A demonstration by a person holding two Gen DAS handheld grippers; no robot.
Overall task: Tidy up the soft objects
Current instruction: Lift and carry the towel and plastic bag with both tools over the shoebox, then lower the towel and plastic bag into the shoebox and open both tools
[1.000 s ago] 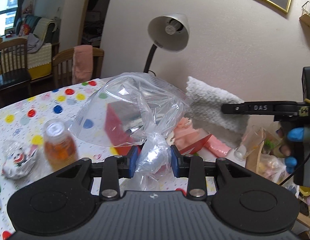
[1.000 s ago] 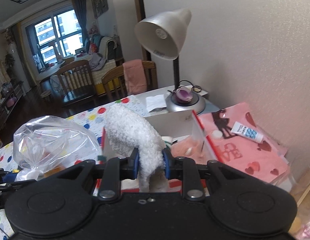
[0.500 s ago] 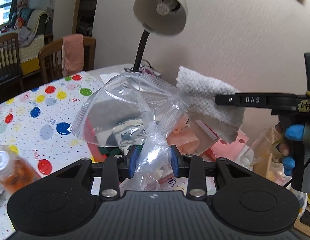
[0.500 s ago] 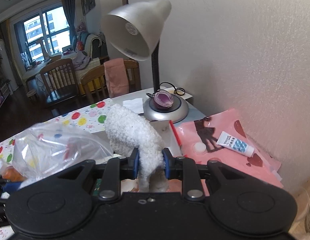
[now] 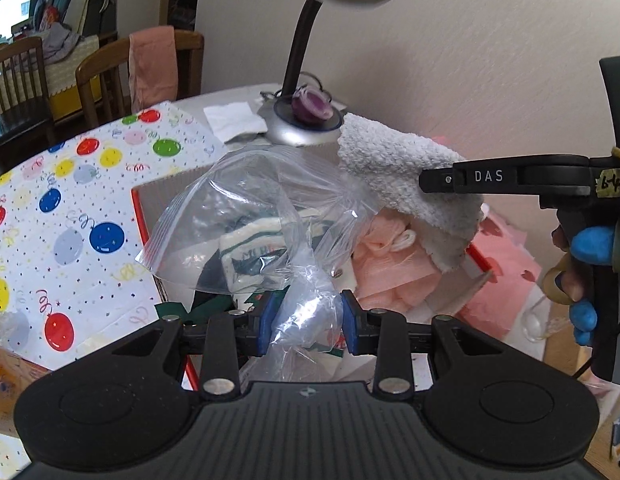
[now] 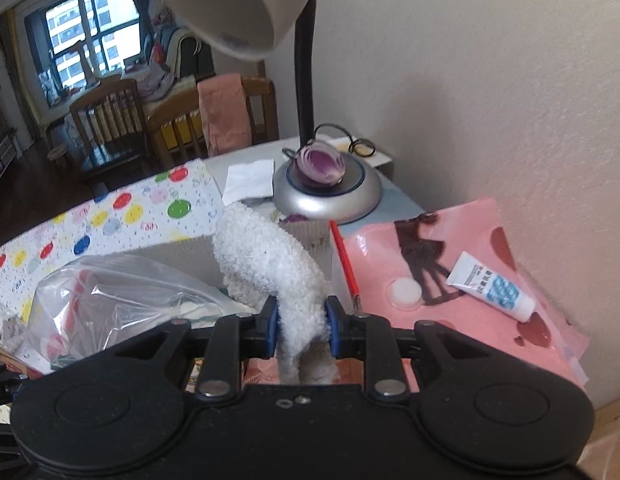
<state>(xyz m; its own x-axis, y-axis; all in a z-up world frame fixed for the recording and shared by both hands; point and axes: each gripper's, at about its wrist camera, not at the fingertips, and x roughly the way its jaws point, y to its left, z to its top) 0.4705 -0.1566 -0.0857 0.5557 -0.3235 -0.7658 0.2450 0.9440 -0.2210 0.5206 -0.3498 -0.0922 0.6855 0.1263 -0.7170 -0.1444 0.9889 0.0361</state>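
Note:
My left gripper (image 5: 306, 324) is shut on the bunched end of a clear zip bag (image 5: 246, 216), which hangs in the air over a red-rimmed cardboard box (image 5: 139, 212). The same bag (image 6: 110, 300) appears at the lower left of the right wrist view. My right gripper (image 6: 301, 330) is shut on a white fluffy sock (image 6: 266, 264). In the left wrist view that sock (image 5: 402, 164) sticks out from the right gripper's black finger (image 5: 502, 178), beside the bag's mouth. Inside the box lie a pink knitted item (image 5: 394, 264) and a green-and-white cloth (image 5: 250, 256).
A desk lamp with a silver base (image 6: 328, 196) stands behind the box, its shade (image 6: 238, 0) overhead. A balloon-patterned tablecloth (image 5: 70, 184) covers the table. Pink paper (image 6: 442, 264) with a small tube (image 6: 490, 286) lies against the wall. Wooden chairs (image 6: 110, 120) stand beyond the table.
Both grippers have moved forward and down towards the box and the lamp, each keeping its hold. The box's contents now show below the bag, and an orange bottle has left the left wrist view.

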